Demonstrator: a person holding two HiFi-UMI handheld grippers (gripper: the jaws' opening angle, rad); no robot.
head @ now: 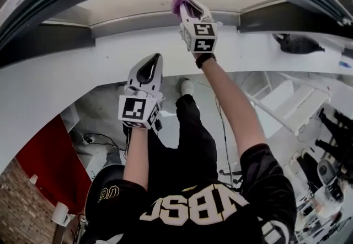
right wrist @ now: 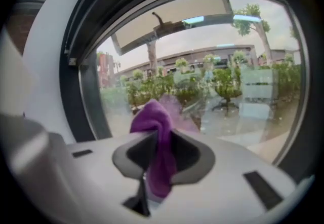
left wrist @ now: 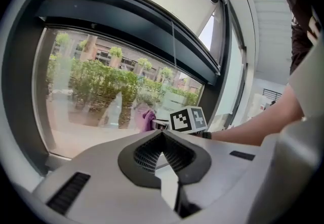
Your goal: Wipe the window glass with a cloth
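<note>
Right gripper (right wrist: 162,154) clamps the purple cloth (right wrist: 152,119), its bunched tip at the window glass (right wrist: 228,96). Left gripper (left wrist: 163,139) closed, empty. Advised: steady pressure, overlapping strokes.

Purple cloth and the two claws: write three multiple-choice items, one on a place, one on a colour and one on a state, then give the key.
1. Where is the cloth?
A. lying on the floor
B. up at the window glass
C. draped over an arm

2. What colour is the cloth?
A. white
B. yellow
C. purple

3. What is the left claw doing?
A. holding nothing
B. gripping the cloth
C. gripping a bottle

Answers:
1. B: the right gripper view shows the cloth pinched in the right claw, close to the glass.
2. C: it is purple in all three views.
3. A: the left gripper view shows nothing between its jaws.
</note>
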